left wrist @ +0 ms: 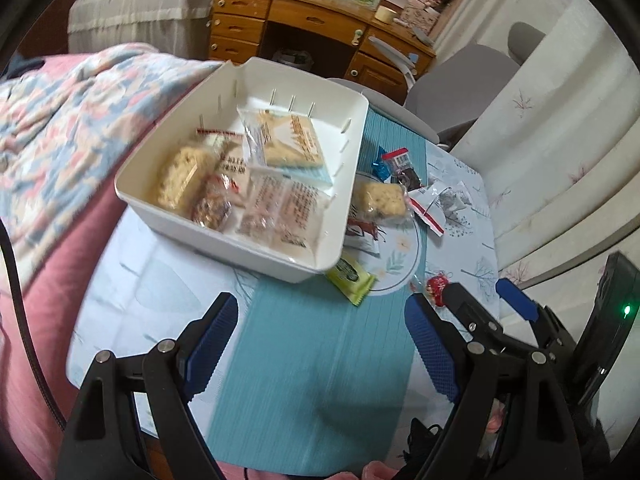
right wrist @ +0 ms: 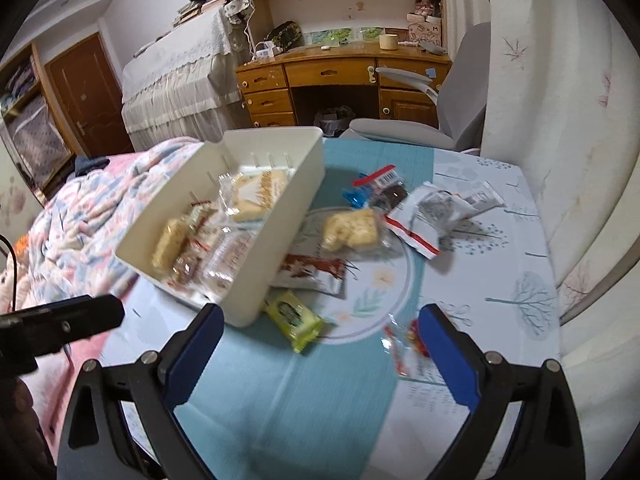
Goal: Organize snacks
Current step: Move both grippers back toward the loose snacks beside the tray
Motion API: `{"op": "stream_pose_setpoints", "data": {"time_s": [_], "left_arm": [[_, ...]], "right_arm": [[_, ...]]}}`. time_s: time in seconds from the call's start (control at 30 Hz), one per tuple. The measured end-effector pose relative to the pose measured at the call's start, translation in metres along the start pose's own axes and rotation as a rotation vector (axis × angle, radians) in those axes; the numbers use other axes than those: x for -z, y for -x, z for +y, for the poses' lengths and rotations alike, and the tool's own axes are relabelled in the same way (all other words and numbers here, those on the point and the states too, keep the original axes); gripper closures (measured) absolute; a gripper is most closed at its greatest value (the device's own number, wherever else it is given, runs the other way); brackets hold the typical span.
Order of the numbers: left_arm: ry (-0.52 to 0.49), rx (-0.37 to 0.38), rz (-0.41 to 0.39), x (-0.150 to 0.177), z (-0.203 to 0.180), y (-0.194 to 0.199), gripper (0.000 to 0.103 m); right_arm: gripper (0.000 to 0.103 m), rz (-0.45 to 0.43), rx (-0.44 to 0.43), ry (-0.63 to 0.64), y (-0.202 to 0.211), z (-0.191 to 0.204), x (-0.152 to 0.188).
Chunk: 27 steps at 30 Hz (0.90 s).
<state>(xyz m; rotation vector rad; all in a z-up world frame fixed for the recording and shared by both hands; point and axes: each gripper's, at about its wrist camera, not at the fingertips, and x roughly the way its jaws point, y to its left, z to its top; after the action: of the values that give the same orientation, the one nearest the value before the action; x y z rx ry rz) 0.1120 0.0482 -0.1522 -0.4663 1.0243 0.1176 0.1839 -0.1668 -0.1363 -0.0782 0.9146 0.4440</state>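
A white bin (left wrist: pixel 340 216) (right wrist: pixel 276 276) stands on the left of the table and holds several wrapped snacks. Loose snacks lie to its right: a yellow-green packet (left wrist: pixel 352 280) (right wrist: pixel 296 320), a red candy (left wrist: pixel 436 286) (right wrist: pixel 404 344), a rice cracker pack (left wrist: pixel 382 198) (right wrist: pixel 352 230), a white-and-red packet (left wrist: pixel 436 208) (right wrist: pixel 424 220) and a dark barcode packet (left wrist: pixel 404 168) (right wrist: pixel 384 186). My left gripper (left wrist: pixel 320 304) hovers open and empty, nearer than the bin. My right gripper (right wrist: pixel 320 316) (left wrist: pixel 480 292) is open too, empty, close to the red candy and the yellow-green packet.
A teal runner (left wrist: pixel 304 380) crosses the patterned tablecloth. A bed with a patchwork quilt (left wrist: pixel 60 120) borders the table's left side. Behind stand a wooden desk (right wrist: pixel 340 76) and a grey chair (right wrist: pixel 460 92). A pale curtain (right wrist: pixel 560 120) hangs on the right.
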Motion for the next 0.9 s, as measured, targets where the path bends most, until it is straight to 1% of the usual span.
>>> {"op": "stream_pose_setpoints", "data": {"time_s": [0.17, 0.27, 0.43, 0.53, 0.6, 0.73, 0.9], "left_arm": [[0.074, 0.001, 0.016, 0.015, -0.01, -0.017, 0.018], [0.094, -0.003, 0.029, 0.019, -0.014, -0.028, 0.018], [0.138, -0.023, 0.051, 0.02, -0.022, -0.051, 0.018], [0.161, -0.03, 0.06, 0.02, -0.026, -0.066, 0.018], [0.174, -0.041, 0.066, 0.02, -0.028, -0.077, 0.018], [0.212, -0.058, 0.089, 0.019, -0.033, -0.101, 0.018], [0.256, -0.082, 0.103, 0.016, -0.038, -0.128, 0.018]], "right_arm": [[0.008, 0.022, 0.011, 0.033, -0.002, -0.017, 0.014], [0.012, 0.042, 0.013, 0.035, -0.007, -0.028, 0.021], [0.017, 0.08, 0.027, 0.023, -0.02, -0.046, 0.032], [0.023, 0.095, 0.037, 0.013, -0.03, -0.056, 0.039], [0.027, 0.098, 0.044, 0.015, -0.035, -0.062, 0.043], [0.031, 0.107, 0.052, 0.028, -0.047, -0.07, 0.047], [0.036, 0.093, 0.062, 0.056, -0.061, -0.079, 0.05]]}}
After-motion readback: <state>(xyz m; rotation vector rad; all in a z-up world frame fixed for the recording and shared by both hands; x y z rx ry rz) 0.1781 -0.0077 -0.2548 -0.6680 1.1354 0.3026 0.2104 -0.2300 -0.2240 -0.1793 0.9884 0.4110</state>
